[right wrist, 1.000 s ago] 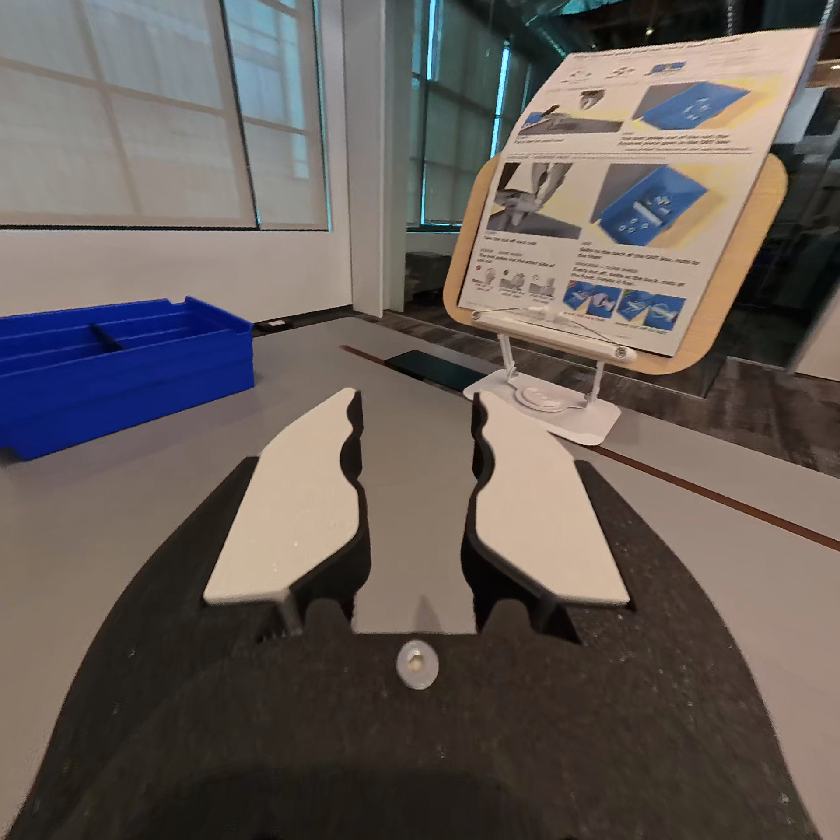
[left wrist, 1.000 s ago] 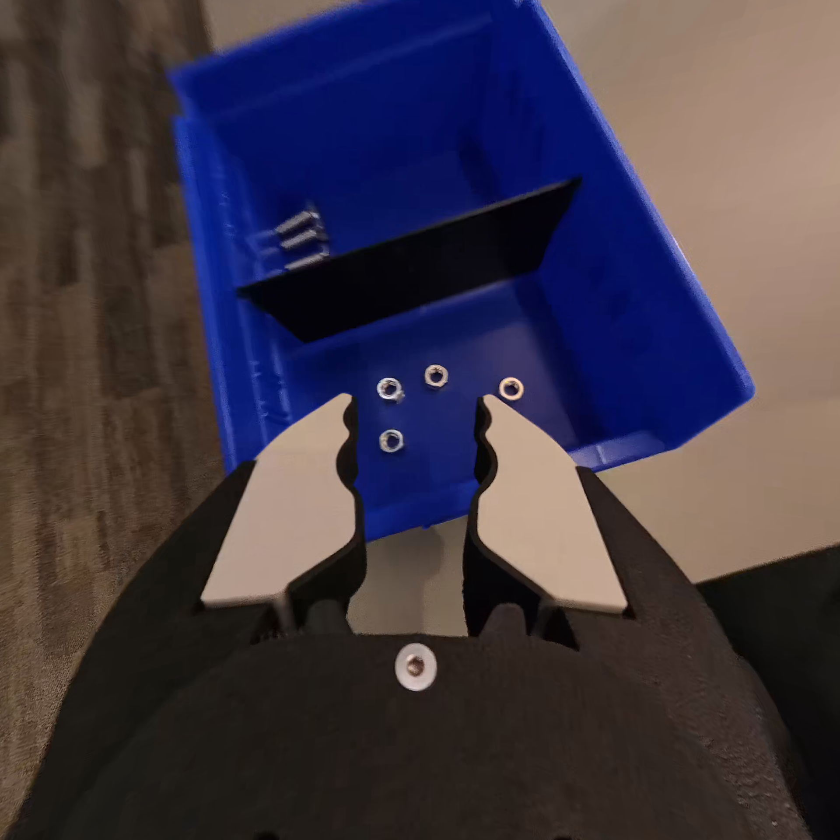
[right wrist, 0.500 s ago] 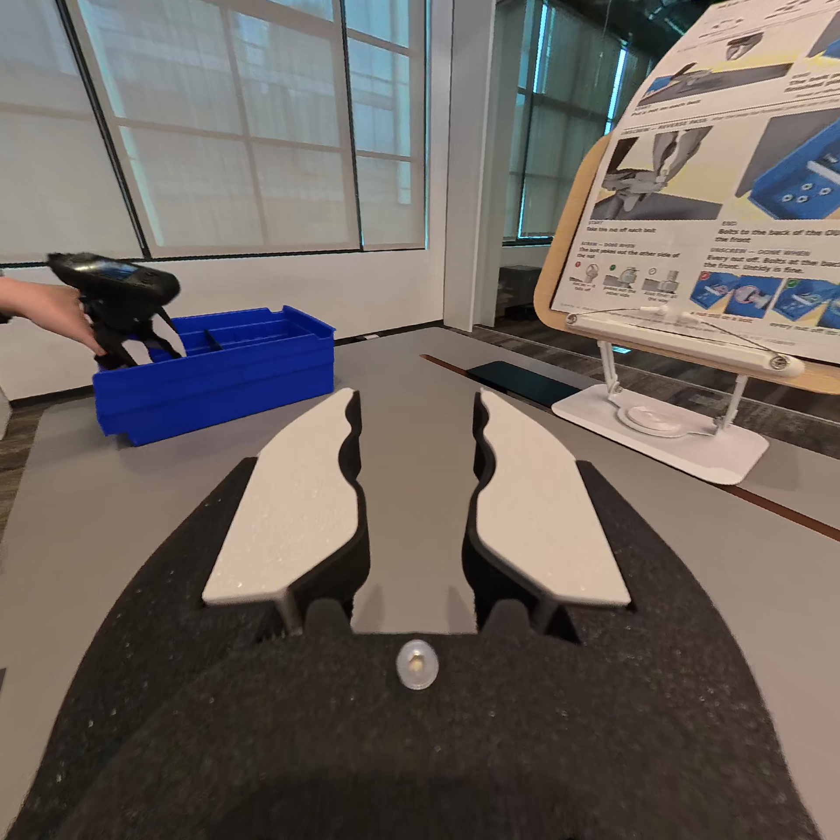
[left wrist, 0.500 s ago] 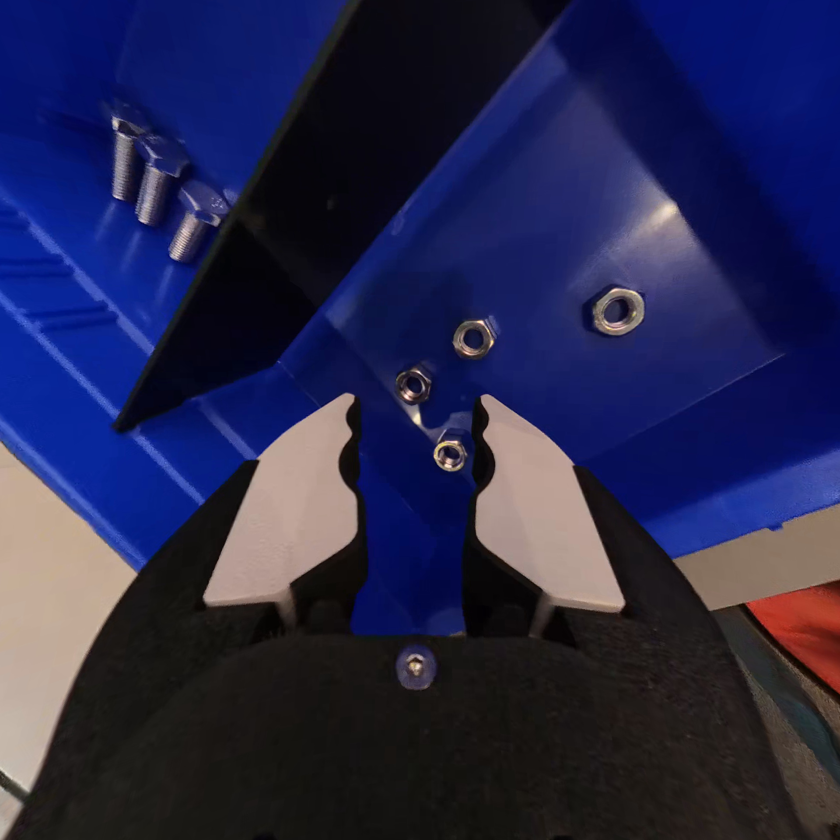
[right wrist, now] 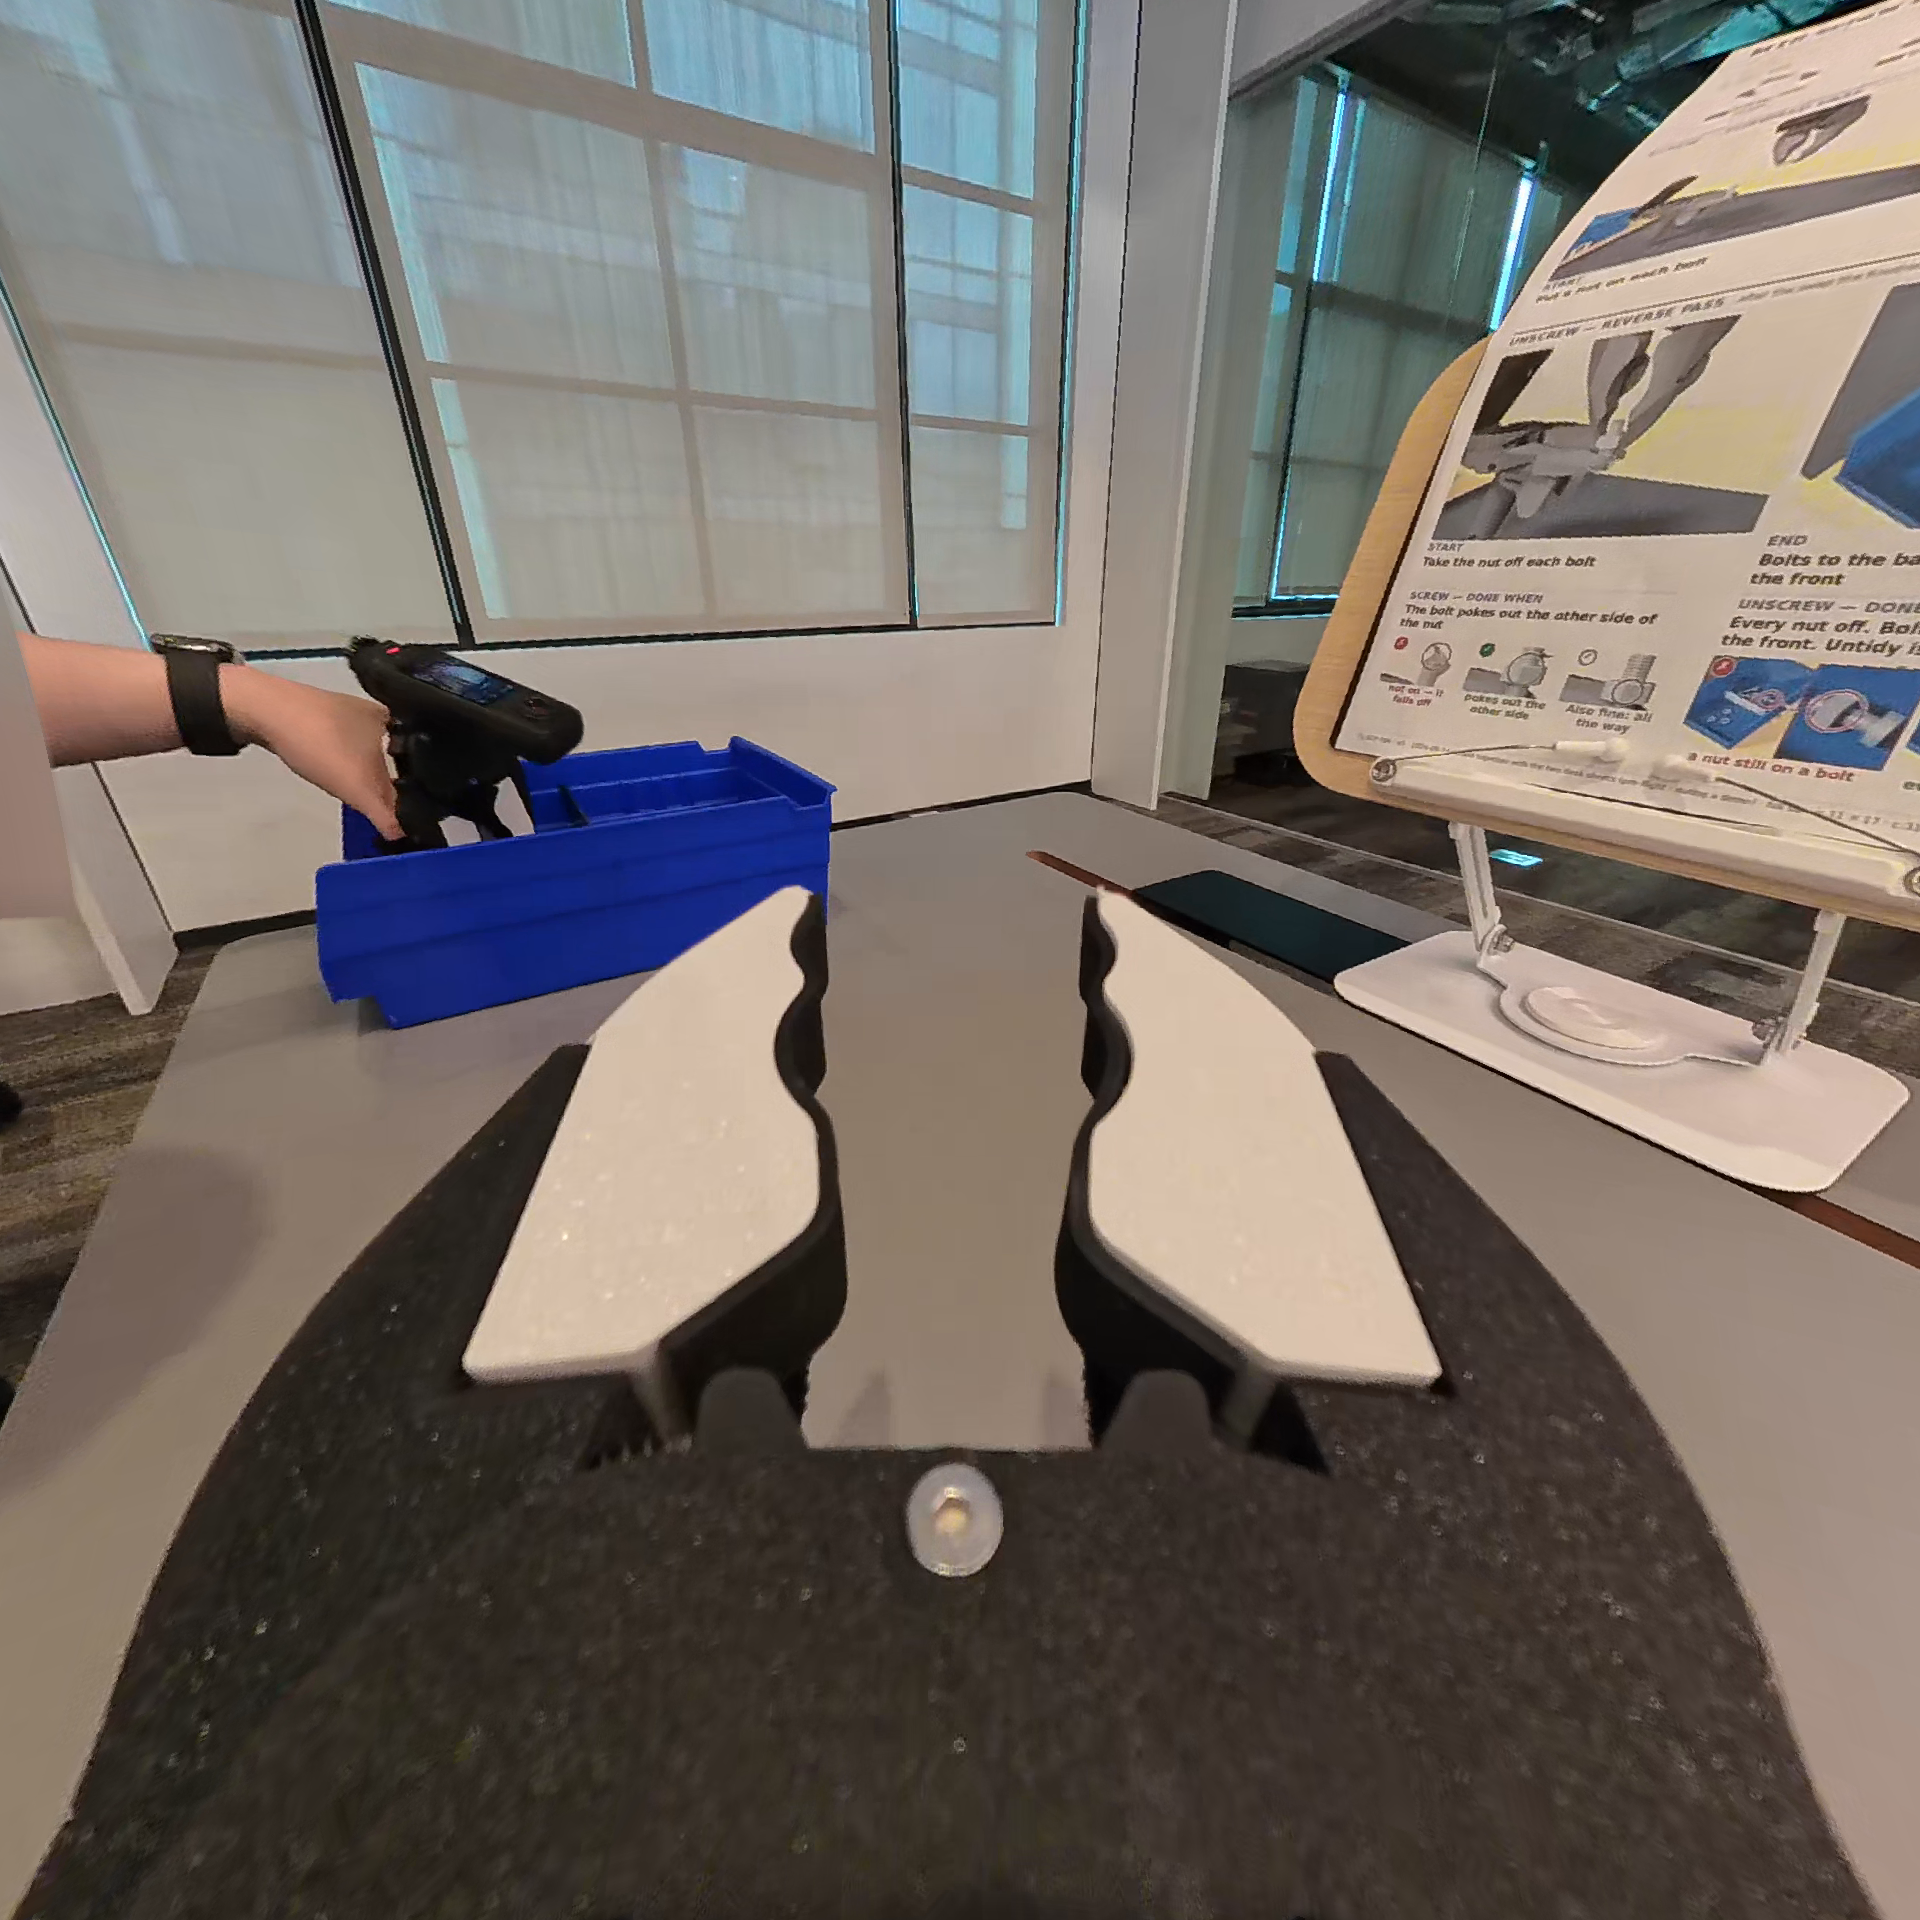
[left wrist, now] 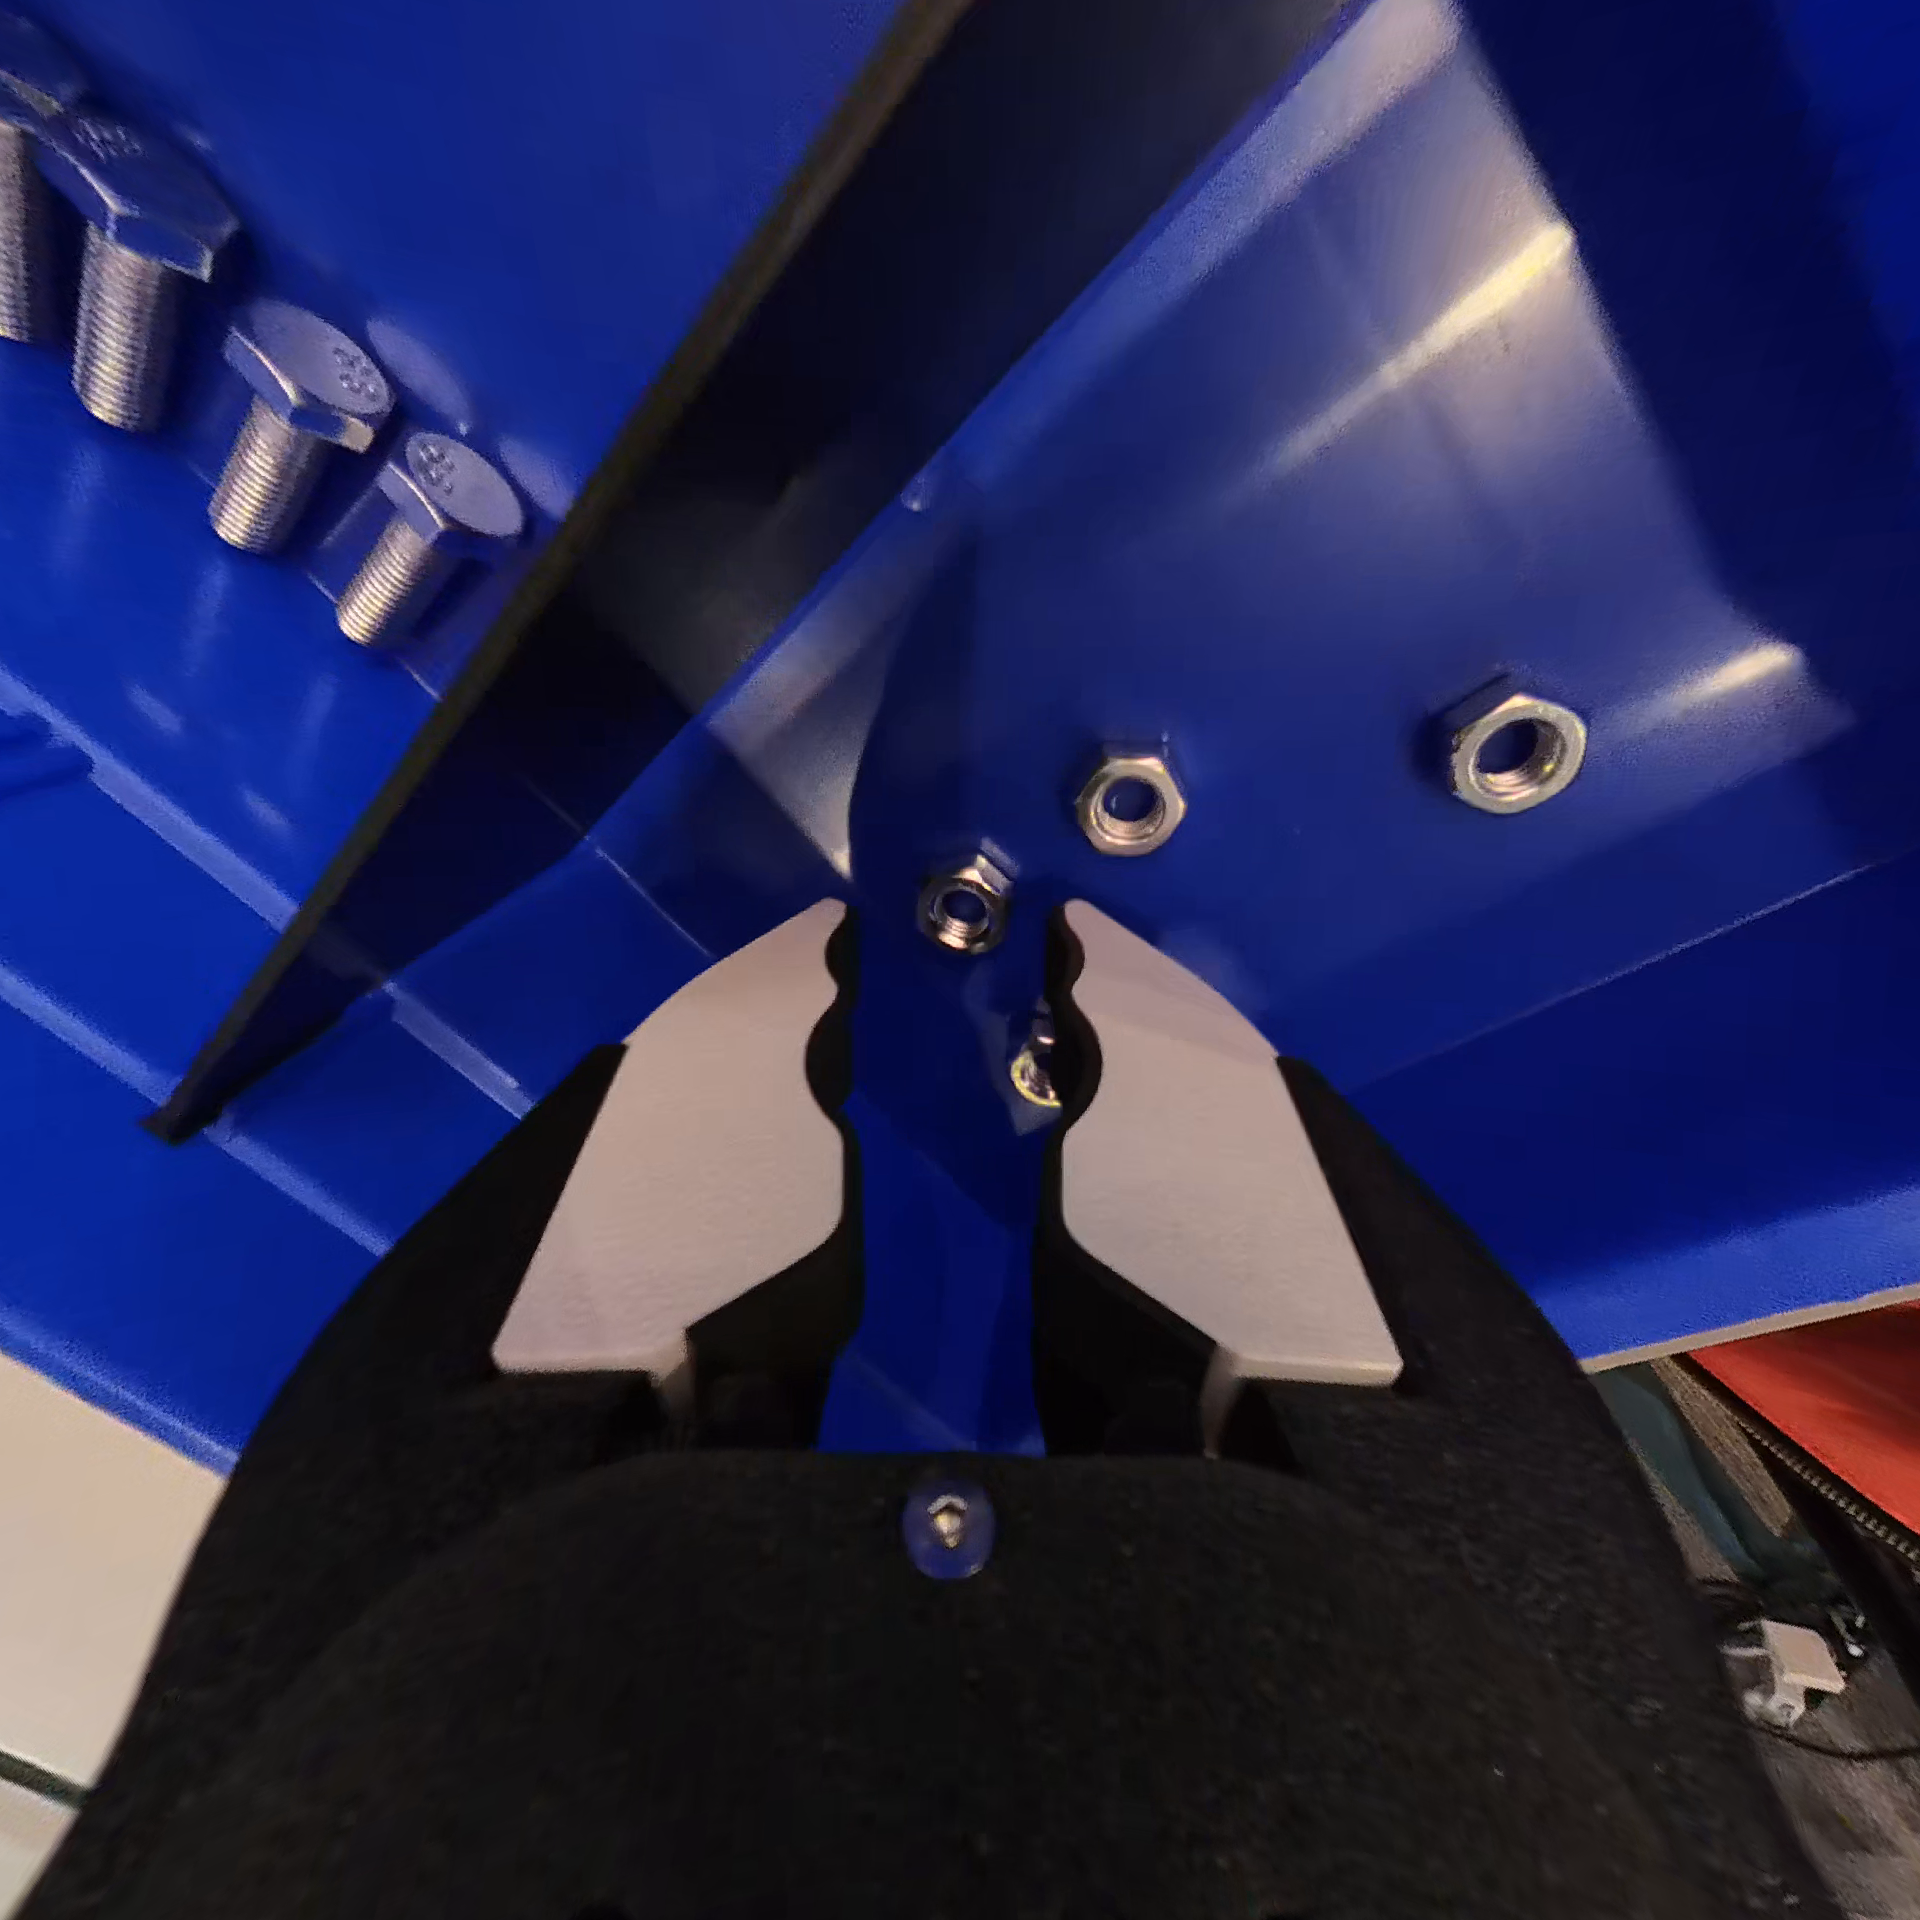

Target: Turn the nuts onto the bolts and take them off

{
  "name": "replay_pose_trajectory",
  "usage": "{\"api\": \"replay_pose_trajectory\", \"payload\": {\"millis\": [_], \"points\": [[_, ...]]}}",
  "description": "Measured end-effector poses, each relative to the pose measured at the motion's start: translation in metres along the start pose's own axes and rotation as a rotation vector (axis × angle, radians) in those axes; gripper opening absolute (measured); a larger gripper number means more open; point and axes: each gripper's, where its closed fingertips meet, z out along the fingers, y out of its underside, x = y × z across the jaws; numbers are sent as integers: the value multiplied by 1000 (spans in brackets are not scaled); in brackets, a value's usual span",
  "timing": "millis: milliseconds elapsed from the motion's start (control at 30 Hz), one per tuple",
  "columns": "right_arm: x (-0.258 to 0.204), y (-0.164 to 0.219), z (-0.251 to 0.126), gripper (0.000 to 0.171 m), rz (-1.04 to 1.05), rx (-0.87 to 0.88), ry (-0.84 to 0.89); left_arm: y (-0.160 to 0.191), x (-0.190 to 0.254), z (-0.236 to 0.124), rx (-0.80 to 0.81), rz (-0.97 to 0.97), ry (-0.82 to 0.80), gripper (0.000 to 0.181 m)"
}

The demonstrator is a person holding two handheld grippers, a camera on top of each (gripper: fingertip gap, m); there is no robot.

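My left gripper (left wrist: 948, 920) is down in the front compartment of the blue bin (left wrist: 1558, 1091). Its jaws are open with a narrow gap. One steel nut (left wrist: 1034, 1070) lies in the gap against the right finger; the left finger stands clear of it. A second nut (left wrist: 964, 914) lies just past the tips, and two more nuts (left wrist: 1127, 805) (left wrist: 1517, 750) lie to the right. Several bolts (left wrist: 291, 436) lie behind the black divider (left wrist: 623, 582). My right gripper (right wrist: 948, 899) is open and empty over the grey table (right wrist: 956, 1143).
In the right wrist view the blue bin (right wrist: 582, 904) stands at the table's far left, with a hand holding the left gripper (right wrist: 457, 727) in it. A picture board on a white stand (right wrist: 1621, 1049) is at the right, with a dark phone (right wrist: 1257, 925) beside it. The grippers' ends are close to 55 cm from one another.
My left gripper has dropped from above the bin down into its front compartment. Its jaws have narrowed around a nut. The right wrist view has swung so that the bin sits nearer the middle.
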Motion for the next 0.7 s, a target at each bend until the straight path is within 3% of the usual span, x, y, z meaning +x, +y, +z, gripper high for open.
{"api": "replay_pose_trajectory", "payload": {"millis": [300,700], "points": [[3,-1,-5,46,-15,3,9,-4,8,1,-30,10,53,18],[4,2,-7,46,-11,3,8,-11,2,-11,36,-44,-7,18]]}}
